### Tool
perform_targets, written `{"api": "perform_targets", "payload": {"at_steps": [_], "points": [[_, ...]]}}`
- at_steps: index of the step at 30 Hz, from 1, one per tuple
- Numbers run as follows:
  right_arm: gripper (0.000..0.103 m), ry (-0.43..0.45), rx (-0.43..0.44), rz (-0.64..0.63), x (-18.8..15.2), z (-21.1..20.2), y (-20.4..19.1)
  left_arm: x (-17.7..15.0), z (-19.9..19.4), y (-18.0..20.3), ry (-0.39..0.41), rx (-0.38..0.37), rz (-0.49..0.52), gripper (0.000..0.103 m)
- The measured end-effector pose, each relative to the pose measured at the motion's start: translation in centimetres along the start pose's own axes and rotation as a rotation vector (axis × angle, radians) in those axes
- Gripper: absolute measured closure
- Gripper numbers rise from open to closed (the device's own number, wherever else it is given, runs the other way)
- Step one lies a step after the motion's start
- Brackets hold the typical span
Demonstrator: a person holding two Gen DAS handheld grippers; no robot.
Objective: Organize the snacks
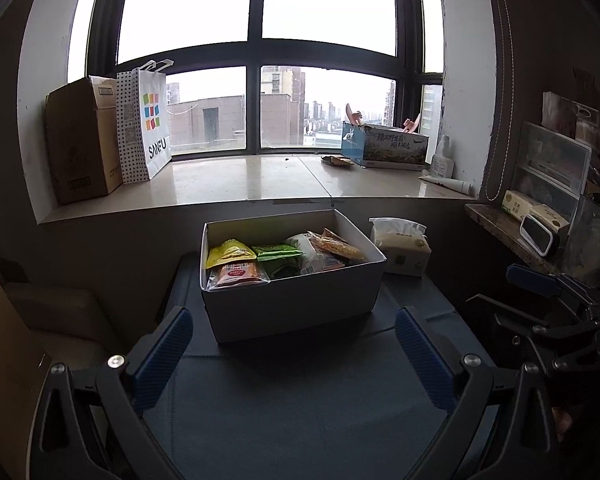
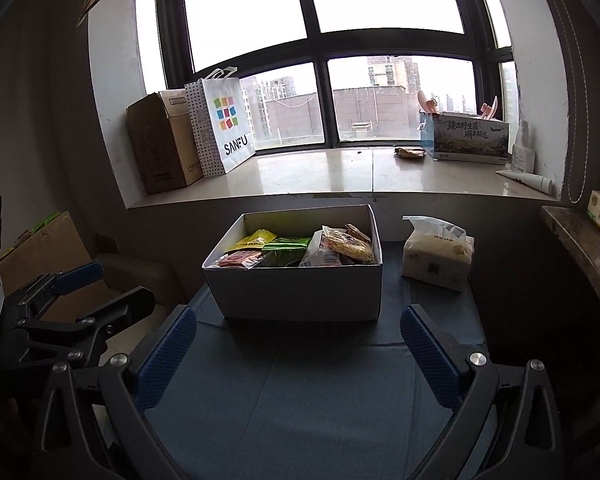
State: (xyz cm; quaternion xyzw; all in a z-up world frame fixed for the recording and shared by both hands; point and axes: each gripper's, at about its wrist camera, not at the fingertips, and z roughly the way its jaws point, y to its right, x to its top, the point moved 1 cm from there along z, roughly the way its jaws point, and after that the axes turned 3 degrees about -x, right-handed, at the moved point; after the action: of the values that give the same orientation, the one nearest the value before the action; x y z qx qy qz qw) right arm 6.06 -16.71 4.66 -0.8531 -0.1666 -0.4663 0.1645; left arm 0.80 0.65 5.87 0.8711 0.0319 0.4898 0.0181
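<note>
The worktop [image 1: 308, 408], covered in blue cloth, carries a white box [image 1: 296, 300] set at its middle, within reach of both sides. The snacks [image 1: 276, 258] lie packed inside it in a row, so the sorting looks largely done. A tissue pack [image 2: 438, 258] sits just beside the box. The left hand-held gripper [image 1: 296, 358] and right hand-held gripper [image 2: 300, 356] hang back with fingers apart, holding nothing.

Home room: windowsill [image 1: 240, 184], tissue pack [image 1: 400, 250]

Matt cardboard box [image 1: 292, 304] – glossy stone sill [image 1: 236, 180]
</note>
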Motion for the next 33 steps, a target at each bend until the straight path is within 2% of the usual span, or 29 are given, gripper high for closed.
{"api": "perform_targets", "payload": {"at_steps": [33], "points": [[0.0, -0.006, -0.002, 0.0, -0.17, 0.0, 0.02, -0.19, 0.1, -0.01, -0.009, -0.005, -0.006, 0.0]]}}
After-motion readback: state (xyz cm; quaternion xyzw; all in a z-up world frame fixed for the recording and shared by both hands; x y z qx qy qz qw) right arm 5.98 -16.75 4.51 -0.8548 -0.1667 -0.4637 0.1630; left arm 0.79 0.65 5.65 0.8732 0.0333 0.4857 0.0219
